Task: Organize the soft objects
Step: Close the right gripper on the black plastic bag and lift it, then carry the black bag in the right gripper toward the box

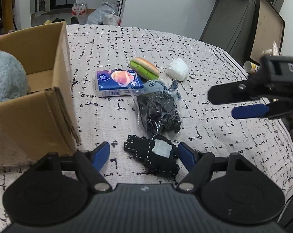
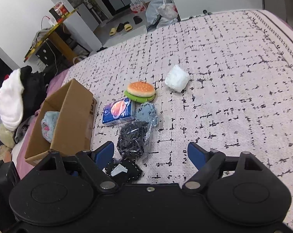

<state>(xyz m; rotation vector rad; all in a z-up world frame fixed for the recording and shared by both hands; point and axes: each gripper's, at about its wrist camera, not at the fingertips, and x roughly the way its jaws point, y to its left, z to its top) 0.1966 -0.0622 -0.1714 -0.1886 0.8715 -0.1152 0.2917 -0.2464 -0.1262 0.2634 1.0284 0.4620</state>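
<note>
From the left wrist, the left gripper [image 1: 144, 154] angled down, jaws apart around a black cloth [image 1: 152, 157], pads not pressing. From the right wrist, the right gripper [image 2: 151, 153] gaped over the bedspread [image 2: 224, 77]; its housing half-hid the cloth [image 2: 123, 169].

Tissue pack [image 1: 118, 82] print — blurred, nothing legible

Both looking steeply down from close above the patterned bedspread [image 1: 185, 44]; sharing burger toy [image 2: 140, 92], cardboard box [image 1: 39, 101].
</note>
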